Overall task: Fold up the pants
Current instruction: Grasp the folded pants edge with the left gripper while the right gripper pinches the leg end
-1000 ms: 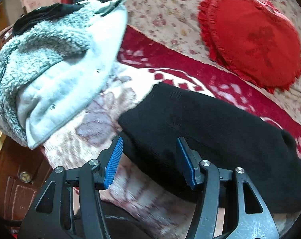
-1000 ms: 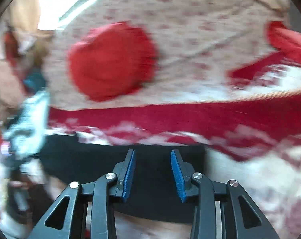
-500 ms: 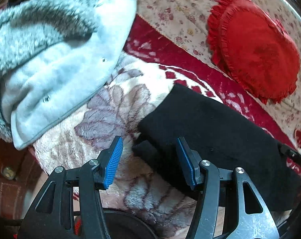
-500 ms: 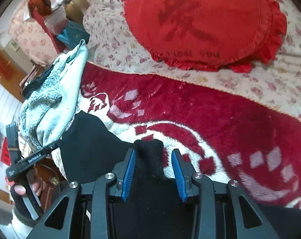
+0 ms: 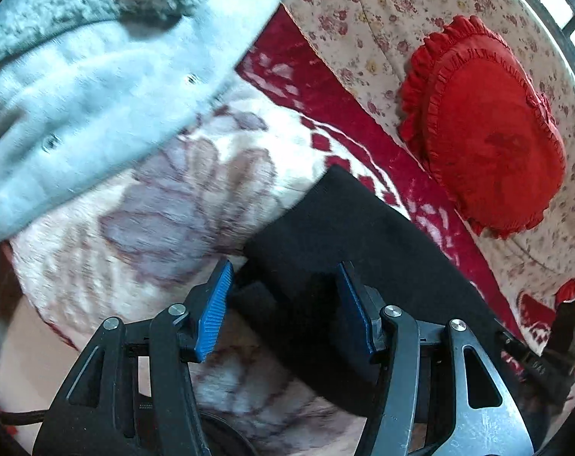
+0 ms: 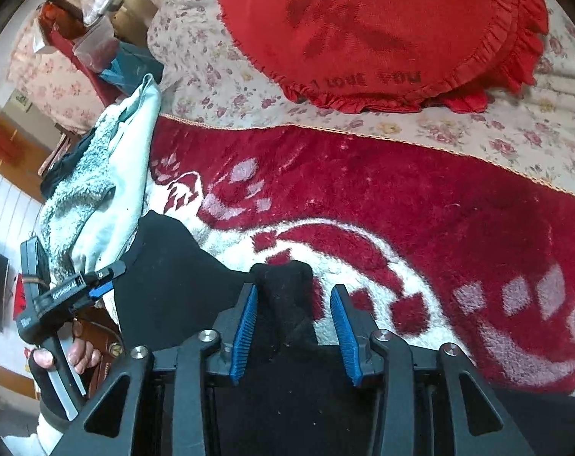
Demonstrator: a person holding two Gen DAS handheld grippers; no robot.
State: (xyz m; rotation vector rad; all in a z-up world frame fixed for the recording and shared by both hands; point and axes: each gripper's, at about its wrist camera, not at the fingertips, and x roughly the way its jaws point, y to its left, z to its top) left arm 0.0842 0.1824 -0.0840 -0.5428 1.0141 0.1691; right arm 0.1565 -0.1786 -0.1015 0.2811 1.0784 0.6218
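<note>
1. Red-and-white plush blanket (image 6: 420,205) covered the bed, and the black pants (image 5: 348,228) lay flat across it as a long folded strip
2. Left gripper (image 5: 283,304) stood spread over the strip's near end; right gripper (image 6: 291,326) stood spread around a raised bump of cloth at the other end, neither visibly pinching
3. Likely step: gripping both ends; next, each must close firmly before carrying one end over
4. Grey fleece jacket (image 5: 97,68) and red heart cushion (image 6: 382,26) lay beyond
</note>
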